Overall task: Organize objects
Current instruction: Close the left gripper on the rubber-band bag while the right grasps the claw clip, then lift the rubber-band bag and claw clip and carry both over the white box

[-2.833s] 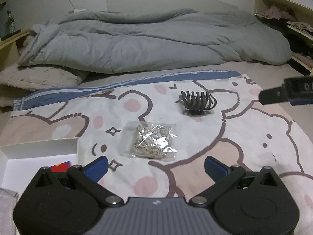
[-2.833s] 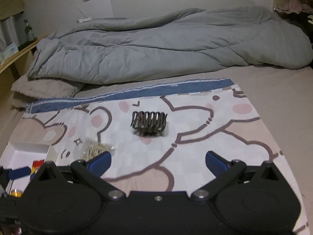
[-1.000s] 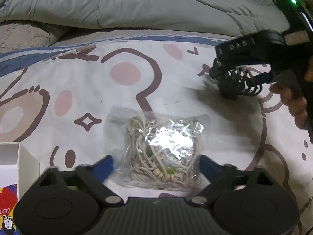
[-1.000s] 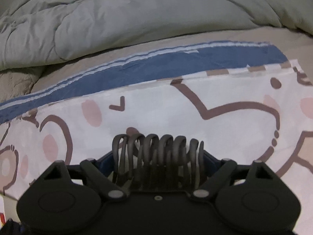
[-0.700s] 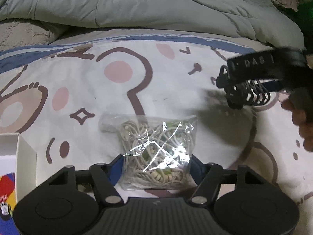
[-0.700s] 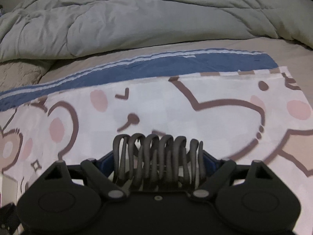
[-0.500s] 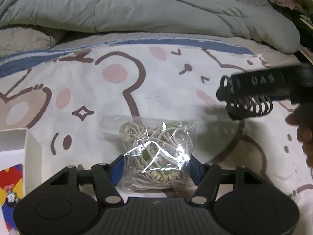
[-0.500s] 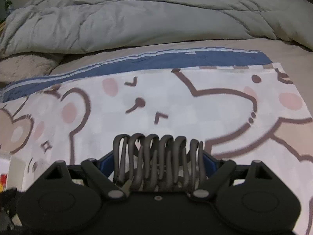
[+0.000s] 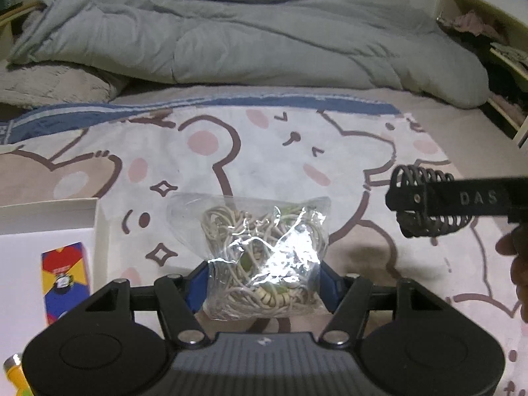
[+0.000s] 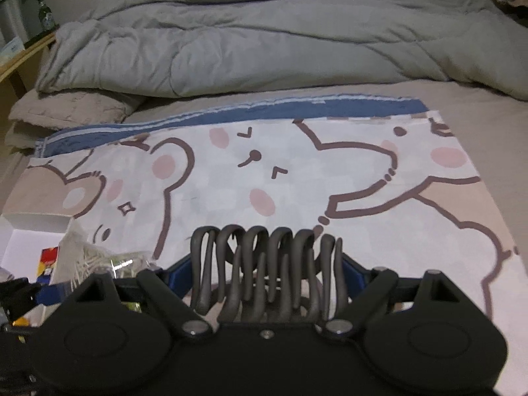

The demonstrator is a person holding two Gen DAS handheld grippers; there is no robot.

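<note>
My left gripper is shut on a clear plastic bag of beige cords and beads and holds it above the bear-print cloth. My right gripper is shut on a dark grey claw hair clip and holds it lifted over the cloth. In the left wrist view the right gripper with the clip hangs at the right. In the right wrist view the bag shows at the lower left.
A white open box stands at the left with a small red, yellow and blue carton inside. A yellow item lies at the bottom left. A grey duvet covers the far half of the bed. Shelves stand at the right.
Both grippers closed on their objects and lifted them off the cloth. The view has pulled back and up, and the white box has come further into sight at the left.
</note>
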